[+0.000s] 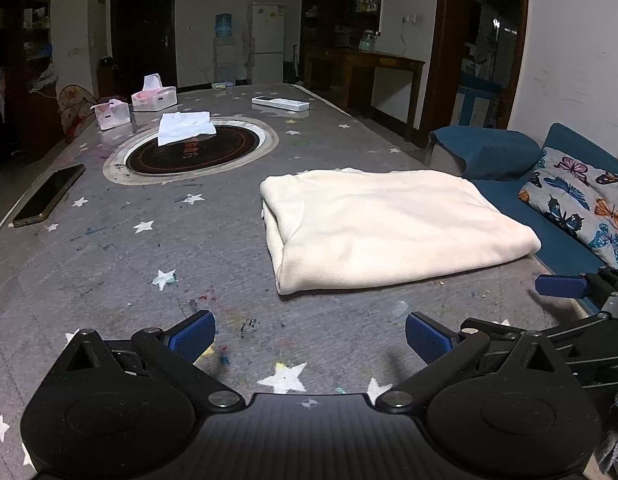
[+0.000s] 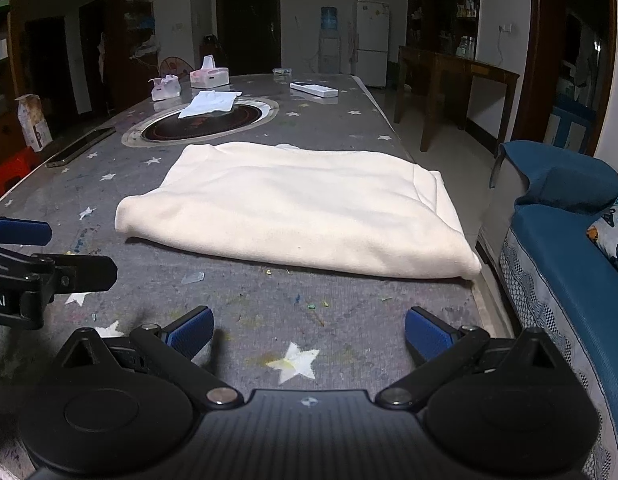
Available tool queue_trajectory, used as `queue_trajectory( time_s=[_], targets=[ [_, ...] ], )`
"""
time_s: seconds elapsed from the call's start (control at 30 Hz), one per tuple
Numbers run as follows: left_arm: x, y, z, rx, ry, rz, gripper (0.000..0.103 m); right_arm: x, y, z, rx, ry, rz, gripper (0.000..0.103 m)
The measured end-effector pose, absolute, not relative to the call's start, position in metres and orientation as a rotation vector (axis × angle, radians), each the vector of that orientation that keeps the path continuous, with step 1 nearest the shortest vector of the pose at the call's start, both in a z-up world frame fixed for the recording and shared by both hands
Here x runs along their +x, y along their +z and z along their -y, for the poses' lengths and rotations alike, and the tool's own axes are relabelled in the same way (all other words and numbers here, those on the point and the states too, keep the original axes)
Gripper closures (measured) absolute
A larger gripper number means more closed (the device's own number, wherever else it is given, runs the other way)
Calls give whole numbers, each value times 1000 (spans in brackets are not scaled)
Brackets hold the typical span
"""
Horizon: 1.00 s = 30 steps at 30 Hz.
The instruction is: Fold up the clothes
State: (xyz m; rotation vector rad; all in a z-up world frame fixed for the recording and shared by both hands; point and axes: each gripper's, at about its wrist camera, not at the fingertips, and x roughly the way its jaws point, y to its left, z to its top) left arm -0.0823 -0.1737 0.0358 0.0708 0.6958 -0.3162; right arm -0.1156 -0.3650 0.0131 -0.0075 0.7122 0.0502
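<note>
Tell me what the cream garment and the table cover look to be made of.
Cream garment: soft knit or fleece, probably cotton-like; matte, slightly fuzzy surface with rounded, thick folds. Table cover: looks like a thin grey printed cloth or felt-like sheet with white stars; flat, matte, stained with paint flecks. Whether a clear film lies over it cannot be told.

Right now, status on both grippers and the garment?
Left gripper open, empty. Right gripper open, empty. Cream garment folded flat on table, untouched. Nothing in the way.
</note>
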Motion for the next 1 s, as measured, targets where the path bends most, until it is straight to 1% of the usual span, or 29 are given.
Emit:
queue_trajectory(
  time_s=[0.63,1.0],
  targets=[
    [-132,47,163,52,-341,-653,0,-166,25,347,-34,45,-664,0],
    [-137,49,166,59,-349,-648,0,-174,24,342,-39,44,-667,0]
  ],
)
